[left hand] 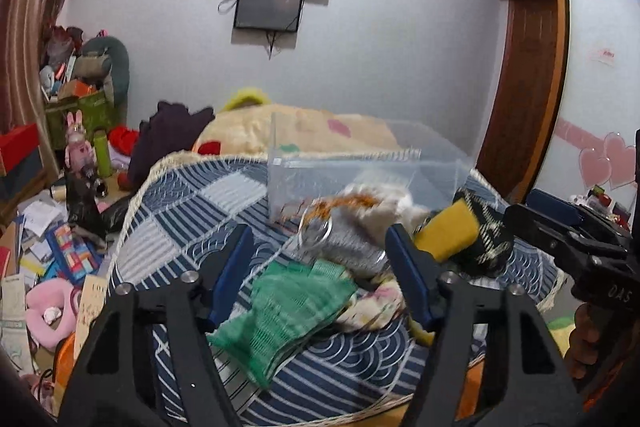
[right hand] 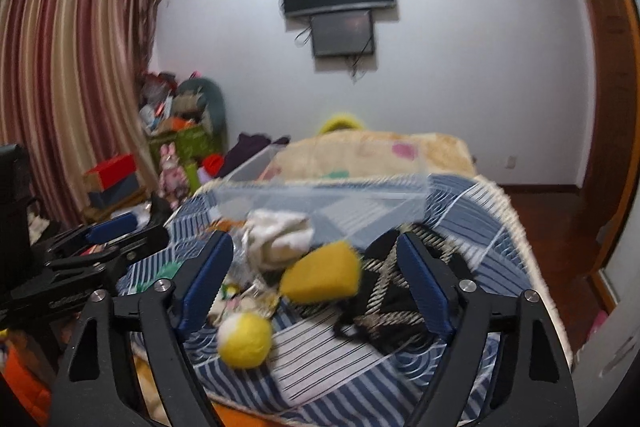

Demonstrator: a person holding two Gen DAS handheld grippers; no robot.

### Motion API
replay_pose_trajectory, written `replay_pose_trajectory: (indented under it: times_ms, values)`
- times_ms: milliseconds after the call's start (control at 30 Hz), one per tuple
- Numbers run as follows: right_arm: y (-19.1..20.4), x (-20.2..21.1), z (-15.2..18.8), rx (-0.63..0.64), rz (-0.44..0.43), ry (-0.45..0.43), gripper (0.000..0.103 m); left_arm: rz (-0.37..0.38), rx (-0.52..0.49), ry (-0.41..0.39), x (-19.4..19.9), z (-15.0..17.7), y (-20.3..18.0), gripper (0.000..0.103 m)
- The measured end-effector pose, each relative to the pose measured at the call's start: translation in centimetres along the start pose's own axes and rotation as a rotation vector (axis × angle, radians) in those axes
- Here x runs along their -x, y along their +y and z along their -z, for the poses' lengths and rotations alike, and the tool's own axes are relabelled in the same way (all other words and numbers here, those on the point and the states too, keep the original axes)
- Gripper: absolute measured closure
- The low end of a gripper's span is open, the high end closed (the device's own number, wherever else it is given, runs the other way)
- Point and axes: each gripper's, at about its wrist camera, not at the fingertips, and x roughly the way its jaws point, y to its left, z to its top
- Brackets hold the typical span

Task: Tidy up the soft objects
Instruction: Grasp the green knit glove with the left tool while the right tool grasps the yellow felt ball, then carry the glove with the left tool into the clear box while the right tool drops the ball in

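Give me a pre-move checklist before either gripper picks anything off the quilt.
1. Left gripper open, holding nothing: ok.
2. Right gripper open, holding nothing: ok.
3. Green glove lies between the left fingers: ok.
4. Yellow sponge lies between the right fingers: ok.
5. Clear box open-topped, on the bed behind the pile: ok.
6. Whether the metal rings are tangled with the cloths: cannot tell.
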Motion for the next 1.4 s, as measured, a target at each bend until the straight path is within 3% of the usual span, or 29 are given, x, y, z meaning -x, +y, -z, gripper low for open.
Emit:
replay_pose_trajectory:
  times_ms: [300, 500, 633, 733, 867, 933, 1033, 1400]
  values:
    - [1.7, -2.6, 2.4, 0.041, -0.077, 0.135, 0.036, -0.019, 0.051, 0.135, -2.6, 2.8, 2.6, 0.048]
    - [1.9, -4.0, 3.4, 0.041, -0.123, 0.213, 0.048, -0.009, 0.037, 0.2, -4.0, 4.5, 2.8, 0.048]
    - [1.9, -4.7, 3.9, 0.035, -0.147, 0.26, 0.06, -0.019, 0.03, 0.225, -4.4, 5.1, 3.0, 0.038]
    - [2.1, -4.7, 4.1, 0.033, -0.166, 0.271, 0.07, -0.007, 0.036, 0.235, -4.3, 5.1, 3.2, 0.037]
    - [2.5, -4.4, 4.2, 0.048, -0.15, 0.251, 0.071, -0.018, 0.005, 0.228, -3.9, 5.0, 2.6, 0.052]
    - [2.4, -4.0, 3.9, 0.05, -0.137, 0.232, 0.071, -0.014, 0.007, 0.22, -3.5, 4.8, 2.6, 0.07]
    - [1.9, -3.4, 3.3, 0.039, -0.126, 0.203, 0.071, -0.006, 0.023, 0.207, -3.0, 4.2, 2.9, 0.085]
    - [-0.1, -1.5, 0.3, 0.011, -0.023, 0.108, 0.071, 0.007, 0.007, 0.031, 0.9, -0.7, 2.7, 0.088]
